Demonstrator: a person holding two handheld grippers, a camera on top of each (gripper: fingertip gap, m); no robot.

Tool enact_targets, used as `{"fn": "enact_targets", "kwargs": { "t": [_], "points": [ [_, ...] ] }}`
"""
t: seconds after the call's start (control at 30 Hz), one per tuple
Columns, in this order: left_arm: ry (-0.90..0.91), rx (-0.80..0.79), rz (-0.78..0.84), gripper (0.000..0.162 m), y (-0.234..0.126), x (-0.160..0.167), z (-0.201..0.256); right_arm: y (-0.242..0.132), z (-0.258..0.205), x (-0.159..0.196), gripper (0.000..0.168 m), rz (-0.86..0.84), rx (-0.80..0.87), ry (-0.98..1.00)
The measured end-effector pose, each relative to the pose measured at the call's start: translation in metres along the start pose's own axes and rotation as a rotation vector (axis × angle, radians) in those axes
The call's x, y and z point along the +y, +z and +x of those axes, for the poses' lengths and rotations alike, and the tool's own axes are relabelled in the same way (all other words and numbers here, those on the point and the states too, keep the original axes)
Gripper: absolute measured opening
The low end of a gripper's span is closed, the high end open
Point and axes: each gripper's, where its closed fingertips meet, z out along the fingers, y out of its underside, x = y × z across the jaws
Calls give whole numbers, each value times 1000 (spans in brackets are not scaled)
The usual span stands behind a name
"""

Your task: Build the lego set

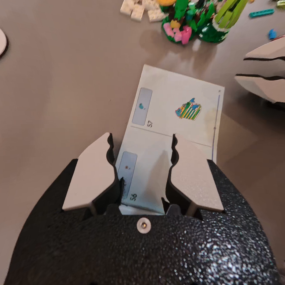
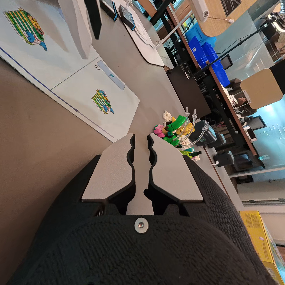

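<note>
While the left hand-held gripper (image 1: pixel 142 135) hangs over the near end of the instruction sheet (image 1: pixel 177 108) with its jaws wide apart and empty, the right hand-held gripper (image 2: pixel 141 136) sits low over the tabletop (image 2: pixel 38 138), jaws parted by a narrow gap and gripping nothing. Beyond the sheet stands the green plant model (image 1: pixel 192 23), with white pieces (image 1: pixel 138 10) just beside it and a teal bar (image 1: pixel 261 13) and small blue piece (image 1: pixel 272 34) off to its right. The step in hand appears to be reading the page. To do it well, match the pictured small blue part to the loose one, then approach it squarely and close gently.
</note>
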Motion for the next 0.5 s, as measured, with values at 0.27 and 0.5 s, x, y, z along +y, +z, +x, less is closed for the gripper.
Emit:
{"fn": "enact_targets", "kwargs": {
  "t": [0.27,0.5],
  "points": [
    [25,0,-52,33,-2,10,-3,0,-1,0,14,1,-2,-6],
    [74,3,-41,7,-3,8,1,0,1,0,14,3,0,8]
  ]
}}
